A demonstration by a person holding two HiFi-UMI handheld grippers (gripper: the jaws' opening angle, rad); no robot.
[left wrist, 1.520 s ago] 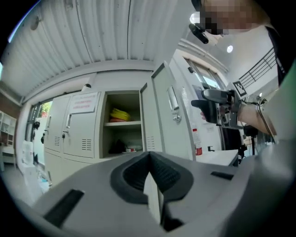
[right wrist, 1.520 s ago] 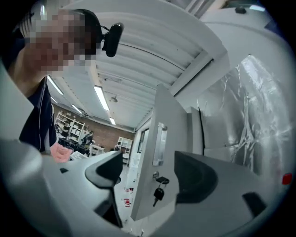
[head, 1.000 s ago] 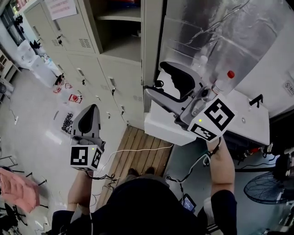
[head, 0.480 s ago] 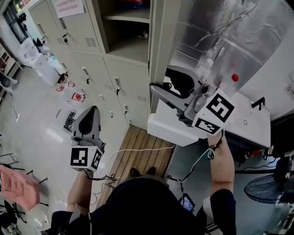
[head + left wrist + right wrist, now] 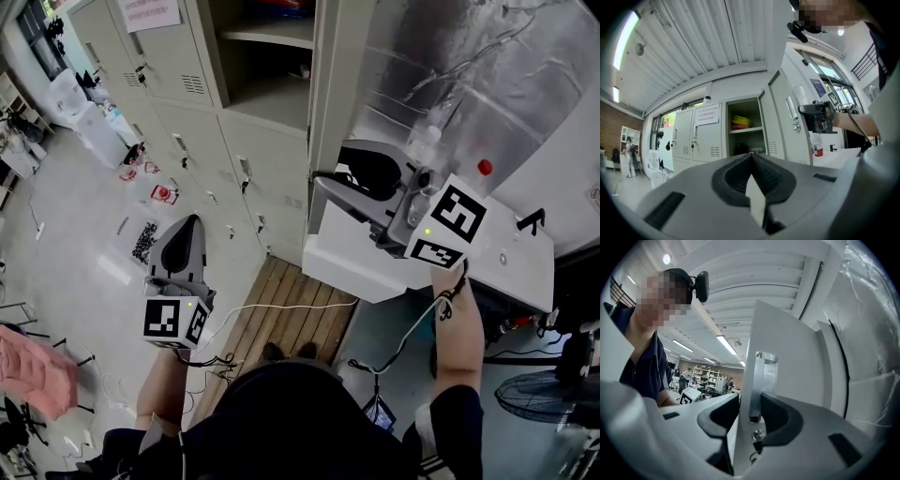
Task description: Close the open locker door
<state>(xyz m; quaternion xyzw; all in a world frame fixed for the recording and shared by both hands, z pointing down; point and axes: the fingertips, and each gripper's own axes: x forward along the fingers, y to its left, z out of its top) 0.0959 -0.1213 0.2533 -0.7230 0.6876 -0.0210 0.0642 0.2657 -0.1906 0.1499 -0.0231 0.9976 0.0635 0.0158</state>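
The open locker door [image 5: 342, 75] stands out from the beige locker bank, beside its open compartment [image 5: 258, 66]. My right gripper [image 5: 328, 171] reaches the door's front edge. In the right gripper view its jaws are closing on that door edge [image 5: 751, 380], and both pads [image 5: 723, 414] lie against the panel and its metal handle [image 5: 765, 376]. My left gripper [image 5: 187, 223] hangs low over the floor, shut with nothing in it. In the left gripper view the left gripper [image 5: 751, 185] faces the lockers, with the door [image 5: 780, 122] and the right gripper [image 5: 815, 115] visible.
Silvery sheeting [image 5: 469, 66] hangs behind the door. A white bench [image 5: 487, 267] carries a red-capped bottle [image 5: 485, 167]. A wooden pallet [image 5: 291, 305] lies underfoot with cables across it. Closed lockers [image 5: 178, 66] stand to the left, and a pink cloth [image 5: 37, 366] lies on the floor.
My right gripper's jaws have narrowed round the door edge and moved slightly right with it. The left gripper has stayed where it was.
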